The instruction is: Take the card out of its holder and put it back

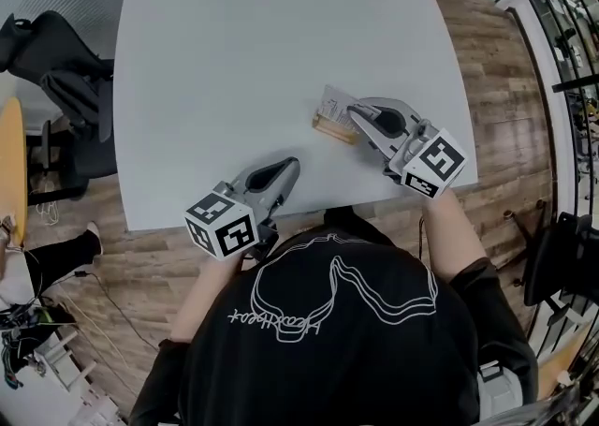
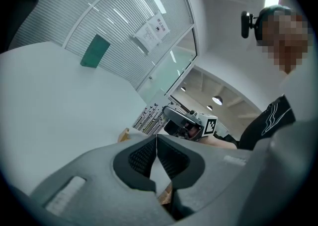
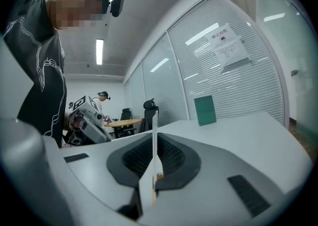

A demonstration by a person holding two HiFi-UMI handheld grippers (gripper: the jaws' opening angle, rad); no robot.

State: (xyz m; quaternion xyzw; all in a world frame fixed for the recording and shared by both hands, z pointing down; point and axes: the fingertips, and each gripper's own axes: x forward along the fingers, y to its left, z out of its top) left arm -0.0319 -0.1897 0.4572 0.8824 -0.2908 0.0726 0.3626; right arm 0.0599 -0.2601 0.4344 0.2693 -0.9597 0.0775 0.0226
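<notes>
Right gripper clamping thin white printed card; card standing on edge, long axis projecting beyond tips, just above wooden block holder. Left gripper closed, empty, near holder.

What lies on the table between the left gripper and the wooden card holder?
Only bare table, as the head view shows, between the left gripper and the holder.

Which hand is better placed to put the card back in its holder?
Right. The right gripper is shut on the card, close by the wooden holder; the left gripper is shut, empty and farther off.
</notes>
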